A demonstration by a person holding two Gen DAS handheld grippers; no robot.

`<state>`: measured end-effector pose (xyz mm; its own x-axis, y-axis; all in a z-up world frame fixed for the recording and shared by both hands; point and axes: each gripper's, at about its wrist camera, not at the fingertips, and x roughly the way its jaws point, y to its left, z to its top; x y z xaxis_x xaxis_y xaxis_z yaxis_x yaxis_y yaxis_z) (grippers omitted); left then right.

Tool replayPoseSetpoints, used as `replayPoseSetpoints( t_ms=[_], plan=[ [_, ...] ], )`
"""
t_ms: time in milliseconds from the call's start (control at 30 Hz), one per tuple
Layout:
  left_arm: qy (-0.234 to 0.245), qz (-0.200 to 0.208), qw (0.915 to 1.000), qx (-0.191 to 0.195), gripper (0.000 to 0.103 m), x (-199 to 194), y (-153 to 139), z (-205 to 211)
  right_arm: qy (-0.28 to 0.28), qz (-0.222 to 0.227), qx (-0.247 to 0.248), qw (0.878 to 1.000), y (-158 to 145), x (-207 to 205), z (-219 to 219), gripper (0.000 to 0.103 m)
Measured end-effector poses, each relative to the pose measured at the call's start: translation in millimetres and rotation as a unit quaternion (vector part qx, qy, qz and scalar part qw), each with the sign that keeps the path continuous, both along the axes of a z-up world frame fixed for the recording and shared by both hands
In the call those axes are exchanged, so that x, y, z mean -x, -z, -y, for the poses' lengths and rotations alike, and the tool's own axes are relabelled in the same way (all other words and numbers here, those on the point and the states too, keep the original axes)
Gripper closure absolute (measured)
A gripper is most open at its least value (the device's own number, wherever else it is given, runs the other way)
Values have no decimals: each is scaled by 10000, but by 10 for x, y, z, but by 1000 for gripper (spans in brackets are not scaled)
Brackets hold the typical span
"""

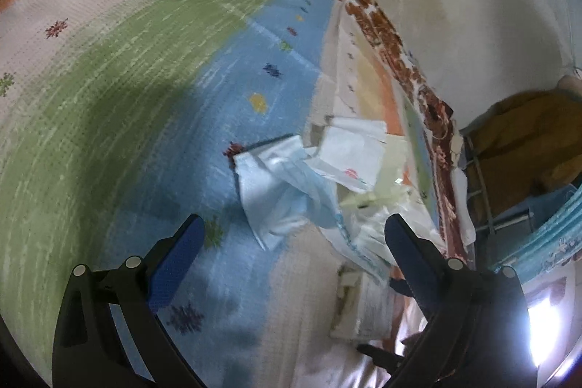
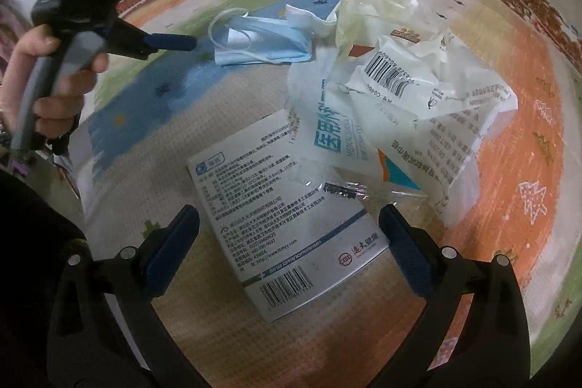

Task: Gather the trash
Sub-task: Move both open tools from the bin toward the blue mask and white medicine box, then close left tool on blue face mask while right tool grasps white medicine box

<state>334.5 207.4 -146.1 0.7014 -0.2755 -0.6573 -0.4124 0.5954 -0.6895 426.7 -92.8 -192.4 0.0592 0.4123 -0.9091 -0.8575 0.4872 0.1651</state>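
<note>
Flat medicine box (image 2: pixel 291 228) lying printed-side up on the rug (image 2: pixel 509 140), right in the middle of the trash pile. Readable on it: "SINO GRANDPHARMA", a web address ending "ttmyy.com", a barcode along the near edge, plus dense Chinese print. Just past the box, crumpled white mask packaging (image 2: pixel 411 104) with big blue characters, "MEDICAL SURGICAL" partly visible, and another barcode. Beyond the box and to its left, blue face mask (image 2: pixel 262 42) with loose ear loops, touching a yellowish clear bag (image 2: pixel 374 6). Small clear wrapper (image 2: pixel 338 188) overlapping the box's far corner.

Right gripper (image 2: pixel 289 235) spread wide, straddling the box, pinching nothing. Left gripper (image 1: pixel 294 242) also wide apart, hovering near the mask, nothing between the pads.

Open rug left of the box. Striped kids' rug, green, blue, orange, on a dirty pale floor (image 1: pixel 454 24).
</note>
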Motion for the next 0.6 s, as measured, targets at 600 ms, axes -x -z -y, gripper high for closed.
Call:
replayPoseSetpoints(
  t_ms=[600],
  plan=[
    [251, 99, 9996, -116, 32, -360, 177, -5, -52, 335, 103, 9994, 40, 207, -7, 22]
  ],
)
